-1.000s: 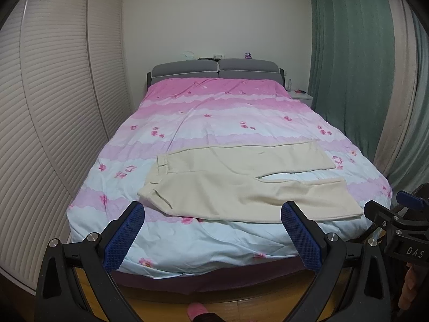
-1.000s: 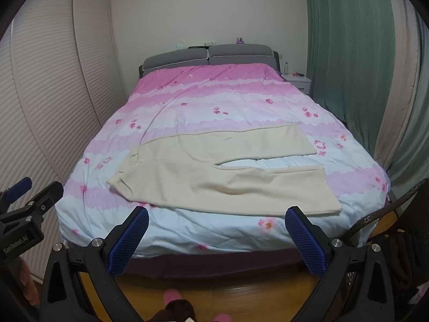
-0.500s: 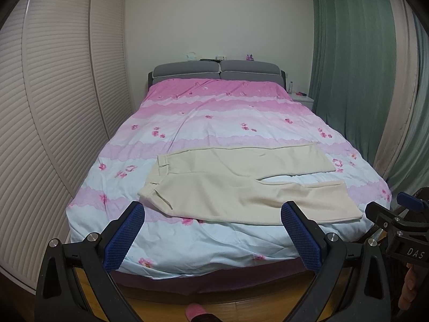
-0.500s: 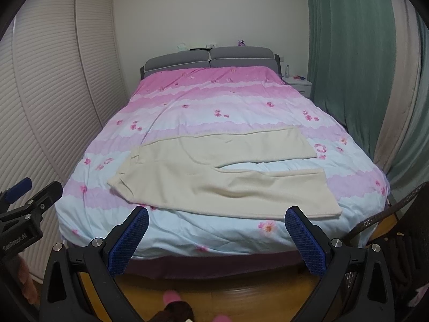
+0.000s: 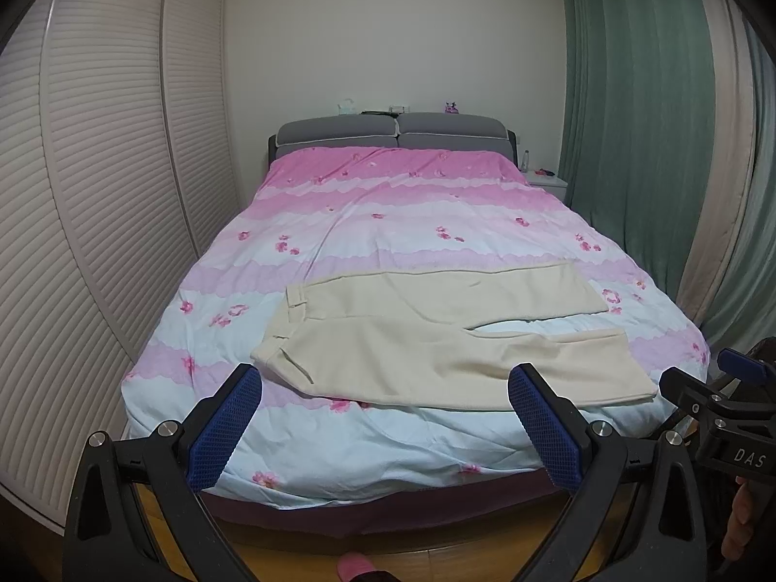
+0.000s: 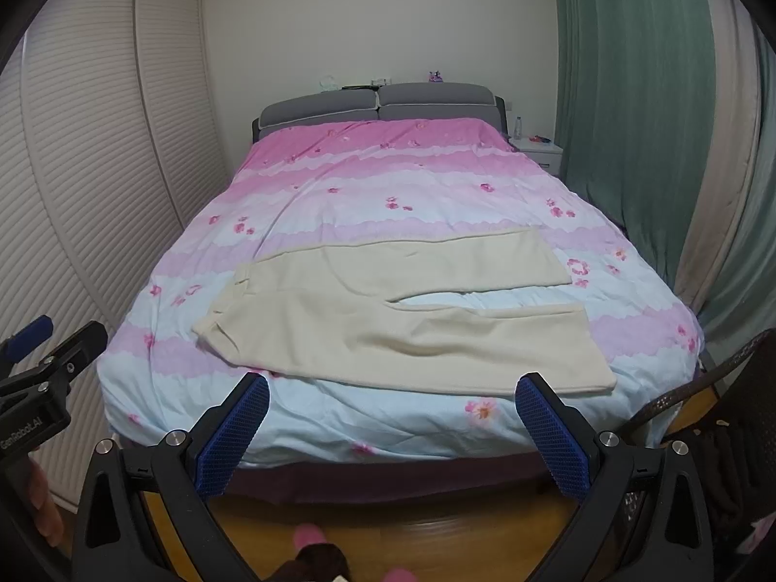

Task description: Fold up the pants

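Cream pants (image 5: 436, 334) lie flat across the near part of the bed, waistband to the left, both legs spread apart toward the right; they also show in the right wrist view (image 6: 402, 320). My left gripper (image 5: 385, 412) is open and empty, held before the foot of the bed, apart from the pants. My right gripper (image 6: 393, 417) is open and empty at about the same distance. The right gripper's body shows at the right edge of the left wrist view (image 5: 718, 417). The left gripper's body shows at the left edge of the right wrist view (image 6: 43, 378).
The bed has a pink and pale blue floral cover (image 5: 388, 223) and a grey headboard (image 5: 393, 131). White louvred wardrobe doors (image 5: 97, 194) stand on the left, green curtains (image 5: 630, 121) on the right. A white nightstand (image 6: 538, 150) stands at the far right. Wooden floor lies below.
Both views have tilted up a little, so the bed and pants sit lower in frame. The pants have not moved. Both grippers stay open.
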`<state>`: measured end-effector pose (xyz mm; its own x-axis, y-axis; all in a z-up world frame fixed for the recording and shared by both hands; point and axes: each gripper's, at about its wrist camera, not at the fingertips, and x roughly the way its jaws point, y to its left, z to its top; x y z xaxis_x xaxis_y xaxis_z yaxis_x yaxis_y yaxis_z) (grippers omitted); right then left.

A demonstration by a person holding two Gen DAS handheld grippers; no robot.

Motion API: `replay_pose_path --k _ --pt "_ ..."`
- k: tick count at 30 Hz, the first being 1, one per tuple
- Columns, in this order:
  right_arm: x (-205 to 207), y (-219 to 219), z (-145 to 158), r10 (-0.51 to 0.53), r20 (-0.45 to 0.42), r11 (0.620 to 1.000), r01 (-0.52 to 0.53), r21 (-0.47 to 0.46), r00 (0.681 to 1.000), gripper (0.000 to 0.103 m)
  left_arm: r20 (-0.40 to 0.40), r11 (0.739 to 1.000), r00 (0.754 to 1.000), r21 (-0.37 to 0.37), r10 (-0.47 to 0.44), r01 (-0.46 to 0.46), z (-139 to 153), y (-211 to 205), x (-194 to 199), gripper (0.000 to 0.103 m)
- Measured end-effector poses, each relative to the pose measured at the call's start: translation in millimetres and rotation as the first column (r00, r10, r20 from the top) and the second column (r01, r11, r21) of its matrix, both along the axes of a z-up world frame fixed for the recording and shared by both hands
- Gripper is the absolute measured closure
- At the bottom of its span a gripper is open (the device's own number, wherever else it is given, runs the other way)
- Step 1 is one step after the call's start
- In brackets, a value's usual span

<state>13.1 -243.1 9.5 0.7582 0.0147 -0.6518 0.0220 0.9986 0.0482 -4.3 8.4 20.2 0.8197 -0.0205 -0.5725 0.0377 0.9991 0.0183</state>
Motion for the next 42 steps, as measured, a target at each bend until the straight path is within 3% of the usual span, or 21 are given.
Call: replay_pose_path --k 29,38,42 --pt "16.3 13.2 -3.8 0.036 -0.014 0.999 -0.036 0.005 0.999 0.001 -0.007 0.999 1.0 0.018 0.03 -0.03 -2.8 8.0 13.6 0.0" --pt "45.6 43.6 -19.2 0.068 -0.056 0.998 -0.068 0.012 0.996 0.001 -0.05 0.997 0.997 0.035 0.067 -0.065 -23.2 40.8 43.2 0.0" --pt "69.8 63.6 -36.3 0.076 -0.081 0.997 -0.075 0.023 0.994 0.001 -0.038 0.99 0.993 0.09 0.11 -0.106 -47.9 69.3 71.1 0.0"
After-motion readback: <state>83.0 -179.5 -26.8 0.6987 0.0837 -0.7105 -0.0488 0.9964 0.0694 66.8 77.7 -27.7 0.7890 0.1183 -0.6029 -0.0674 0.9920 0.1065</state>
